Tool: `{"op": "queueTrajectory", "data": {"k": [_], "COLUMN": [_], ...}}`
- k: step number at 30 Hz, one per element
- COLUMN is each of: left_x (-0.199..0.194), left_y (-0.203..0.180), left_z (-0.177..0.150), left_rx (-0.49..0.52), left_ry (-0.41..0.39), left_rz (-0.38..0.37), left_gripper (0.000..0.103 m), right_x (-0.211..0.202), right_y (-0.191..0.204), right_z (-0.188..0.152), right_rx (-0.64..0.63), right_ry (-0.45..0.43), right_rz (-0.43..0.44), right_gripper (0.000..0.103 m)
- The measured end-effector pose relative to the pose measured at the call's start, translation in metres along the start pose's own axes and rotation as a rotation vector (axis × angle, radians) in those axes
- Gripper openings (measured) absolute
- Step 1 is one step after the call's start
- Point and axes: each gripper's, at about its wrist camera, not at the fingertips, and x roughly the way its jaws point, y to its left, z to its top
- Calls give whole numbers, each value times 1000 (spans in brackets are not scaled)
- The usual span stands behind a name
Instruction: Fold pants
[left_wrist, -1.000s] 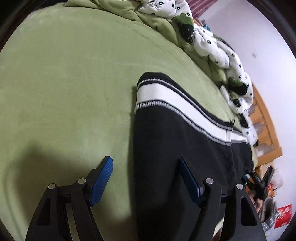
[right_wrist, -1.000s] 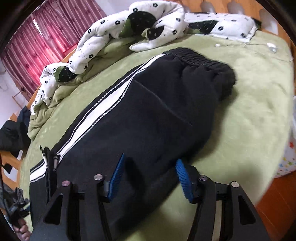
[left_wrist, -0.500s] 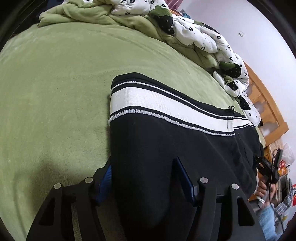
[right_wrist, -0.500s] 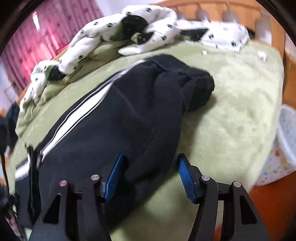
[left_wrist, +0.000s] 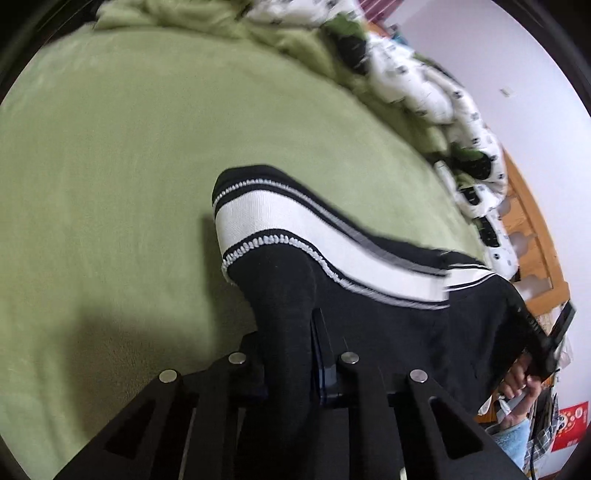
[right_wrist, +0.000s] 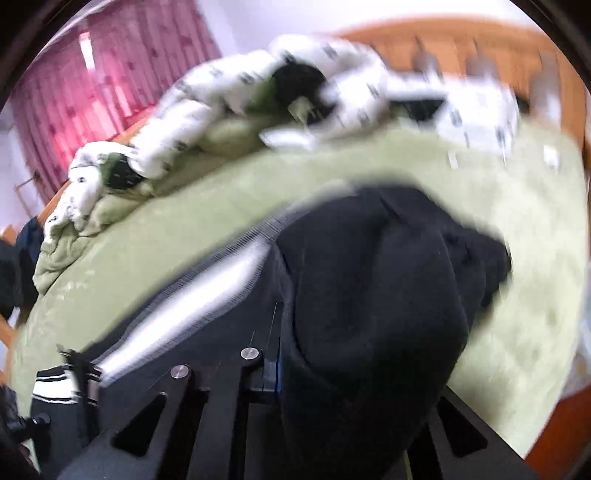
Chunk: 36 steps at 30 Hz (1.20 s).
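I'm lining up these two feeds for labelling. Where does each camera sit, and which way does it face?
Left wrist: on the left gripper, facing along the pants at their striped hem end; the other hand shows far right.
Right wrist: on the right gripper, facing the bunched black end toward the headboard.
Shared: pants, green blanket, spotted duvet.

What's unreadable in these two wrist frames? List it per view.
- Left wrist: the left gripper has its fingertips buried in the black pants with the white side stripe; pad contact is hidden.
- Right wrist: the right gripper has its right finger covered by bunched cloth; motion blur smears the stripe and the white spotted quilt.
- Both views: the pants' lower edge is cut off by the frame.
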Motion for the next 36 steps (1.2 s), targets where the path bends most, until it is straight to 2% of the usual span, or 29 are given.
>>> {"op": "queueTrajectory", "data": {"k": [1,4,6,8,11,14,16,18,19,20,21,22,23,24,27,29,33,36], "left_x": [-18,-60,-85,-110,-150,-173,-173,-154,-142,-137,-134,-134,-136,-139,-154,-168,-178,-171], "left_y": [-9,-15,-11,1,45,95,126,155,173,181,187,188,185,180,154,140,125,121], "left_z": [4,12,15,17,24,25,20,11,2,-4,-11,-19,-25,-30,-43,-51,-58,-58], "left_rx": [26,24,34,45,-13,-61,-87,-128,-169,-196,-215,-213,-198,-181,-102,-72,-29,-59], "left_ry": [-35,-85,-118,-157,-195,-180,-159,-76,-29,-23,-27,-34,-46,-60,-144,-206,-234,-230], "left_rz": [-13,-81,-71,-11,58,170,239,355,418,446,458,448,434,436,512,540,475,442], "left_gripper": [10,9,9,9,9,10,11,24,35,40,40,43,51,55,58,68,72,72], "right_x": [-14,-47,-75,-97,-124,-127,-113,-89,-70,-55,-38,-25,-14,-11,-29,-47,-53,-56], "right_y": [15,55,89,118,165,208,227,244,251,253,251,247,237,222,196,178,150,149], "right_z": [9,31,42,46,46,37,19,-8,-27,-39,-54,-65,-76,-87,-104,-110,-115,-124], "right_rx": [1,-31,-80,-122,-162,-200,-218,-270,-307,-321,-329,-325,-300,-263,-291,-310,-291,-301], "right_ry": [-32,-86,-129,-162,-196,-178,-124,-39,27,66,122,175,241,294,297,298,345,397], "right_rz": [25,56,97,163,278,378,424,436,423,395,353,322,325,380,382,384,396,419], "right_gripper": [12,12,12,12,12,12,12,13,14,17,22,22,18,18,21,20,20,23]}}
